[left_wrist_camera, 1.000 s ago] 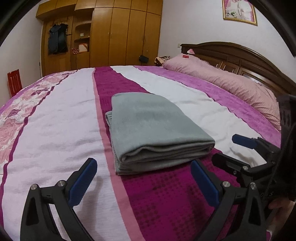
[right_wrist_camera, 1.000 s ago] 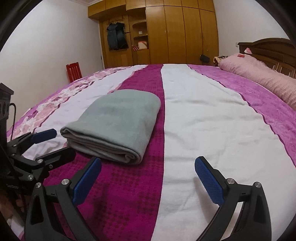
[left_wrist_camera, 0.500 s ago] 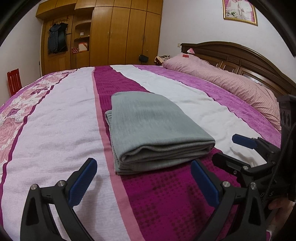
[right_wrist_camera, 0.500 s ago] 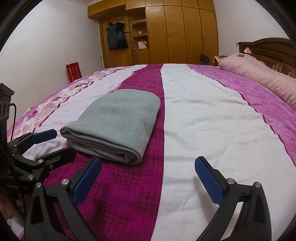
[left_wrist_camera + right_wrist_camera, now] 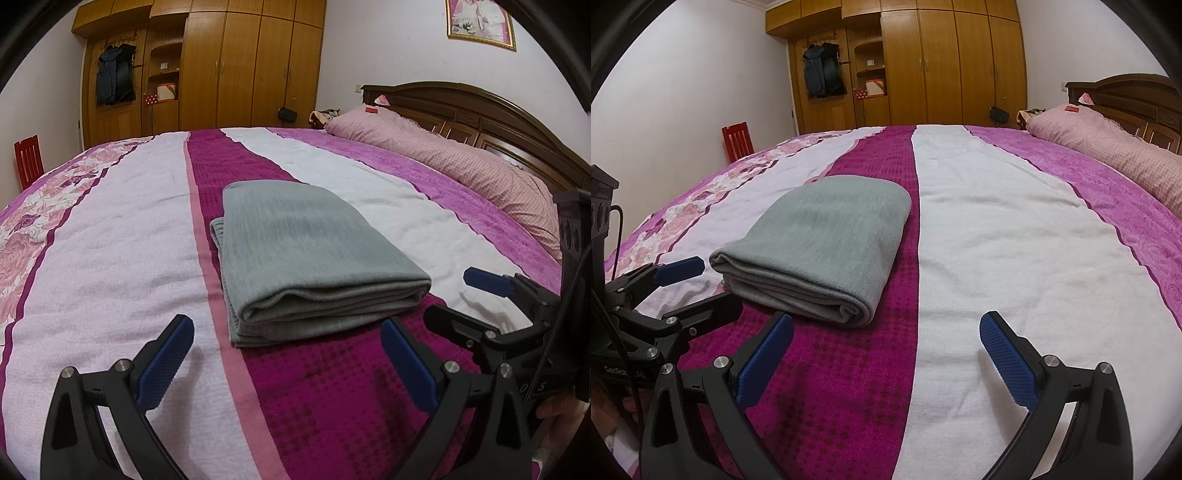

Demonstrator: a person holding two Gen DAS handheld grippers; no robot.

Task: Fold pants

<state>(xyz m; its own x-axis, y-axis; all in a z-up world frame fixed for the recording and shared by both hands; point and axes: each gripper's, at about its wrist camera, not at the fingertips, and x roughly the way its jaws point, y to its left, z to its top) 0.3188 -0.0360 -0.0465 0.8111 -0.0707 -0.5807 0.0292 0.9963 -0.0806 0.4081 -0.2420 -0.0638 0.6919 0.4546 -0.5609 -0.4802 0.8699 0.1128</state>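
The grey pants (image 5: 310, 254) lay on the bed (image 5: 110, 258) as a neat stacked rectangle, resting mostly on the dark magenta stripe of the bedspread with one side reaching onto the white band. The layered open edges faced the two grippers, and the rounded fold ran along the side nearest the right gripper. A ribbed band stuck out slightly at the far left corner.

The left gripper (image 5: 284, 363) hovered just short of the bundle's near edge, its jaws spread wide and holding nothing. The right gripper (image 5: 894, 354) hung beside it over the bedspread, also wide apart and empty, the bundle off to its left. Neither touched the cloth.

By the look of it the folding itself was finished — what remained, I judged, was a clean release and perhaps a last tidy. To do that well, both tools should back away low and straight, keeping the blue pads (image 5: 166, 363) clear of the stacked edges so no layer gets dragged open. If the protruding band needed squaring, a light nudge from the left gripper's outer finger would serve better than a pinch, since pinching a soft stack tends to lift and skew the top layers. The soft bed gave little support, so any pressing should be gentle.
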